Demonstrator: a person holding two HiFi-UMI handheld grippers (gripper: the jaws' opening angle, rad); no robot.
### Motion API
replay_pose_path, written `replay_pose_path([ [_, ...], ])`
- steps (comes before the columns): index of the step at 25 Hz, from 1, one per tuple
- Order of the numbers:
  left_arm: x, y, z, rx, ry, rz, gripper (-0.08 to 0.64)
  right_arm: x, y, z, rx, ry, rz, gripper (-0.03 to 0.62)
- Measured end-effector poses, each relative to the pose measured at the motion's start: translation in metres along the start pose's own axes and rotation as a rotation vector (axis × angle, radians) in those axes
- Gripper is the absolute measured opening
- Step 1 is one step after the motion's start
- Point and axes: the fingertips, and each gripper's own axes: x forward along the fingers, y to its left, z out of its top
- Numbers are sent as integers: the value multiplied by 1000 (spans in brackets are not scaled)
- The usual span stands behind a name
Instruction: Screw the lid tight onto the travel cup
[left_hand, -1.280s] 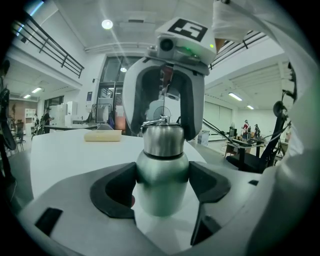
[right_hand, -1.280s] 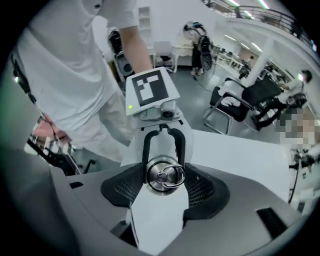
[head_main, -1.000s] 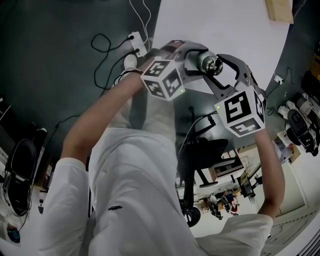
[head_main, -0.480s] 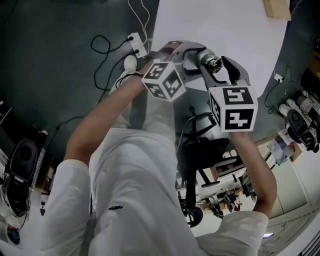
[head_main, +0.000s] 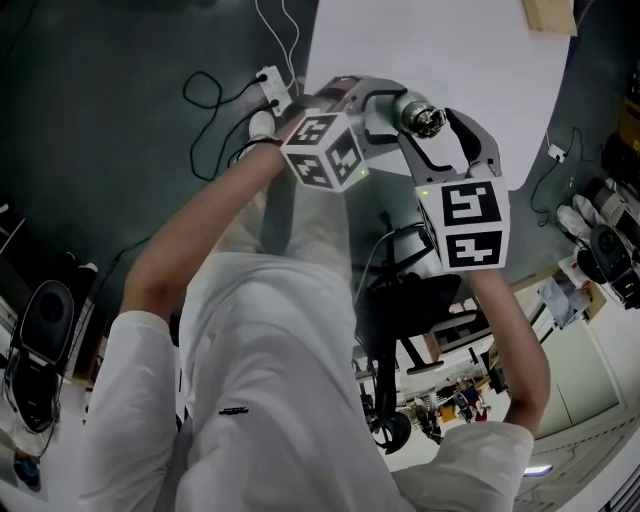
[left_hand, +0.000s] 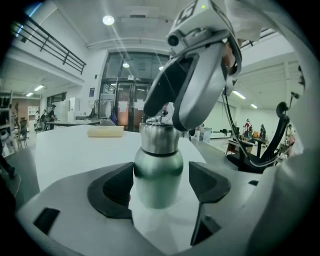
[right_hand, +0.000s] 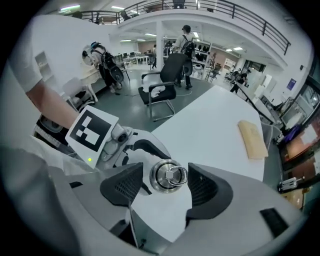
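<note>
A steel travel cup (left_hand: 157, 172) with a ring-topped lid (right_hand: 169, 176) is held in the air over the near edge of a white table (head_main: 440, 50). My left gripper (left_hand: 160, 185) is shut on the cup's body, its dark pads close on either side. From the other end my right gripper (right_hand: 165, 182) is shut on the lid, one pad on each side of it. In the head view the cup (head_main: 418, 116) shows between the left gripper (head_main: 385, 105) and the right gripper (head_main: 437, 128). The cup's base is hidden.
A pale wooden block (right_hand: 252, 139) lies at the far end of the table. A black office chair (head_main: 410, 290) stands below my arms beside the table. Cables and a power strip (head_main: 272, 88) lie on the dark floor to the left.
My right gripper has turned about the lid's axis, so its marker cube shows a different face. Both grippers and the cup have shifted slightly up in the head view.
</note>
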Motion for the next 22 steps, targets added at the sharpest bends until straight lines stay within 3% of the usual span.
replay_pose_path([
  [3, -10, -4, 8, -40, -17, 3, 322, -14, -5, 1, 9, -46, -27, 253],
  [8, -39, 3, 27, -103, -54, 56, 322, -41, -16, -7, 153, -167, -102, 252],
  [11, -65, 4, 45, -144, -84, 101, 317, -66, -23, -12, 249, -263, -182, 192],
  [15, -100, 6, 72, -189, -119, 184, 174, -96, -27, -18, 365, -379, -292, 156],
  [18, -130, 18, 85, -209, -115, 281, 47, -115, -22, -18, 460, -482, -374, 87],
  [22, -173, 26, 105, -244, -130, 348, 18, -135, -4, -26, 545, -576, -449, 23],
])
